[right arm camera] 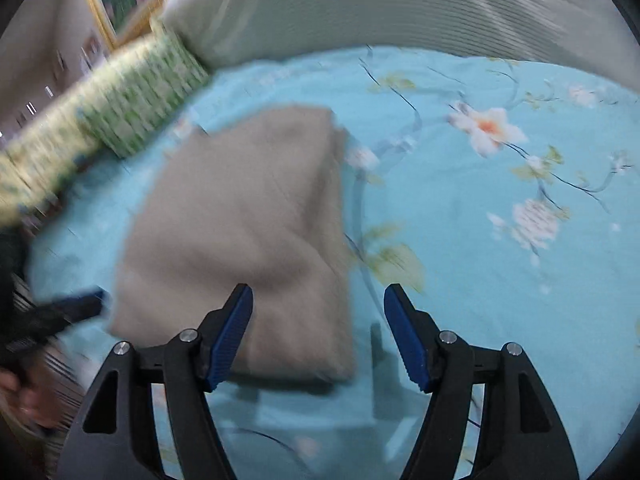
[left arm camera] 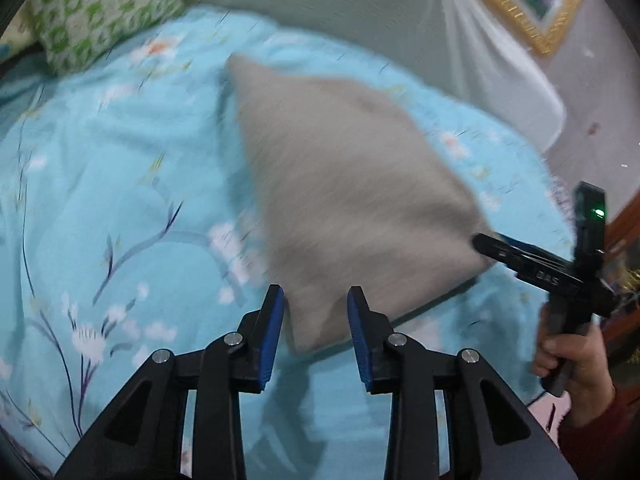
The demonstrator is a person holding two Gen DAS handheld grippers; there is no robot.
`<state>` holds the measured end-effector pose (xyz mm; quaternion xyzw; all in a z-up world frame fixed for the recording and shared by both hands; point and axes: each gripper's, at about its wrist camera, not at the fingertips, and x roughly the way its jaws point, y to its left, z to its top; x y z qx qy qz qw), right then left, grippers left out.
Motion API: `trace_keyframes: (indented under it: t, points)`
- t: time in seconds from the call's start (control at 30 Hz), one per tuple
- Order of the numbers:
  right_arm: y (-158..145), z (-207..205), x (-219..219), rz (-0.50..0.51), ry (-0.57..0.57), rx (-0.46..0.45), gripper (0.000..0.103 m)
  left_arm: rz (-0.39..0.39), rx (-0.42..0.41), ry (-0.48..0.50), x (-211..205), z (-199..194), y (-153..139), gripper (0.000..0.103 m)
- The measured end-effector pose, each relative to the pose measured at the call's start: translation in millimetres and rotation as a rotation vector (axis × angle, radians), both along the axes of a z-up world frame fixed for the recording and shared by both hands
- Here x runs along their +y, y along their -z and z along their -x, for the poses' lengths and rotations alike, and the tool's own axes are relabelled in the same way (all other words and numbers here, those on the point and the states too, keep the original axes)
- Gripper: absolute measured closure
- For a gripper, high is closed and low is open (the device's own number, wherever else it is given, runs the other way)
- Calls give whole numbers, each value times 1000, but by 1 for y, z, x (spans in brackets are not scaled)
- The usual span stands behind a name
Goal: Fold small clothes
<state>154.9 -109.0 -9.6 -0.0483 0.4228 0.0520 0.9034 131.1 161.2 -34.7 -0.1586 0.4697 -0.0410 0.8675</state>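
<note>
Blue-padded, both the left hand-held gripper (left arm camera: 316, 312) and right hand-held gripper (right arm camera: 318, 312) hang parted and empty over the folded beige garment (right arm camera: 244, 240) lying on the bed (right arm camera: 480, 280), so folding looks nearly finished, probably needing only another fold or smoothing.

Ahead of left gripper (left arm camera: 316, 312): folded grey cloth (left arm camera: 352, 200) blocks the path.
Its left: bare blue bedspread (left arm camera: 100, 200).
Far left: green pillow (left arm camera: 104, 8).
Beyond: white-covered headboard (left arm camera: 340, 12).
</note>
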Motion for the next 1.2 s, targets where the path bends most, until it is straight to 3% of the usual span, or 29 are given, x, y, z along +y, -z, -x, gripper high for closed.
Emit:
trace_keyframes:
  t: [0.1, 0.3, 0.43, 0.67, 1.0, 1.2]
  points:
    - [18, 2, -14, -19, 25, 37, 34, 40, 24, -19, 7, -3, 14, 63]
    - [18, 2, -12, 25, 34, 24, 30, -5, 30, -23, 6, -8, 18, 56]
    - [13, 11, -14, -3, 50, 20, 30, -15, 28, -41, 5, 0, 13, 53]
    - [2, 40, -20, -39, 52, 2, 29, -129, -16, -36, -12, 34, -5, 46]
    - [-1, 90, -32, -80, 60, -35, 29, -187, -68, -85, -25, 78, -13, 25]
    - [5, 109, -17, -111, -5, -26, 28, -229, -42, -78, -31, 90, -7, 22]
